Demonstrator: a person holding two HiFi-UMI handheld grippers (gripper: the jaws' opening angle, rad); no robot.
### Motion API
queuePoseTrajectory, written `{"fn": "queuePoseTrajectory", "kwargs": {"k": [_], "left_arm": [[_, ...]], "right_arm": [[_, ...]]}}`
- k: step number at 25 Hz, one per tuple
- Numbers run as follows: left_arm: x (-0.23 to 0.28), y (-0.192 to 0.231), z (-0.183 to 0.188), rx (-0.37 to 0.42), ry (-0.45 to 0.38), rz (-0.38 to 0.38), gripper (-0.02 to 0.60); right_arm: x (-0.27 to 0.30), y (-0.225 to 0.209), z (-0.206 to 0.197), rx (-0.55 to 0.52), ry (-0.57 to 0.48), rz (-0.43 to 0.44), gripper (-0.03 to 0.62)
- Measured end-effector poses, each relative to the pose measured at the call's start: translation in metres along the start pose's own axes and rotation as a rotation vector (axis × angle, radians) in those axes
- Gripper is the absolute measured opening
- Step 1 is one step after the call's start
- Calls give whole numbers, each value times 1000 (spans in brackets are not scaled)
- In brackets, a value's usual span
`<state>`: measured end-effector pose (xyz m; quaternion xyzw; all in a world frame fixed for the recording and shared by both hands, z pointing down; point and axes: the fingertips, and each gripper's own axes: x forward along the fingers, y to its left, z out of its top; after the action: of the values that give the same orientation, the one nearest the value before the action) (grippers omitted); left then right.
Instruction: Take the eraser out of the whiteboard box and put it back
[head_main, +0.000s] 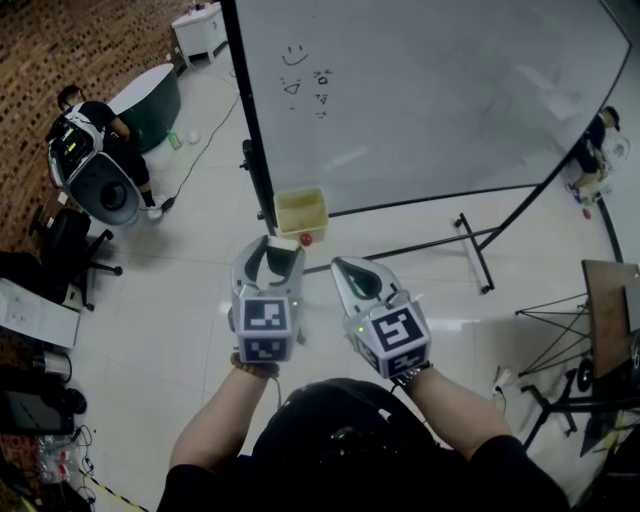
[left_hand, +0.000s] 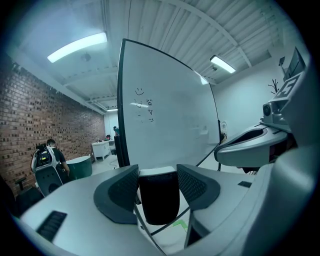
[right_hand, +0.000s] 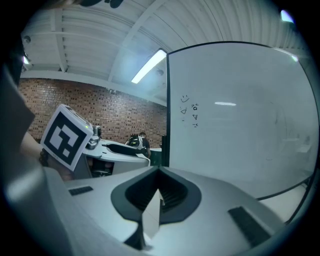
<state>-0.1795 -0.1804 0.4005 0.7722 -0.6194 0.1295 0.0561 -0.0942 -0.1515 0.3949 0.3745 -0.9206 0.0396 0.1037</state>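
The left hand-held gripper (left_hand: 158, 186) clamps the eraser (left_hand: 159, 206), jaws wide; the right hand-held gripper (right_hand: 158, 194) has its jaws together.

The eraser (left_hand: 159, 200) in my left gripper (left_hand: 158, 182) is black with a white top. Both it and my right gripper (right_hand: 157, 189) are pale grey with dark pads (left_hand: 122, 189) and black-and-white square-patterned cubes (head_main: 266, 328). The whiteboard (head_main: 430, 90) is white with a black frame and dark scribbles, its box (head_main: 301, 213) yellow, the wall (left_hand: 30, 120) red-brown brick.
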Motion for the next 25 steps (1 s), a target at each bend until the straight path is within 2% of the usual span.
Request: {"fn": "queuePoseTrajectory", "kwargs": {"k": [8, 16, 25], "left_arm": [[-11, -29, 0, -51, 9, 51, 233], [-33, -58, -3, -25, 21, 129, 233], [-57, -78, -7, -48, 26, 183, 233]], "right_arm": [[-27, -12, -4, -4, -3, 58, 25], [-63, -16, -9, -7, -4, 134, 25], [-84, -9, -17, -12, -11, 202, 25]]}}
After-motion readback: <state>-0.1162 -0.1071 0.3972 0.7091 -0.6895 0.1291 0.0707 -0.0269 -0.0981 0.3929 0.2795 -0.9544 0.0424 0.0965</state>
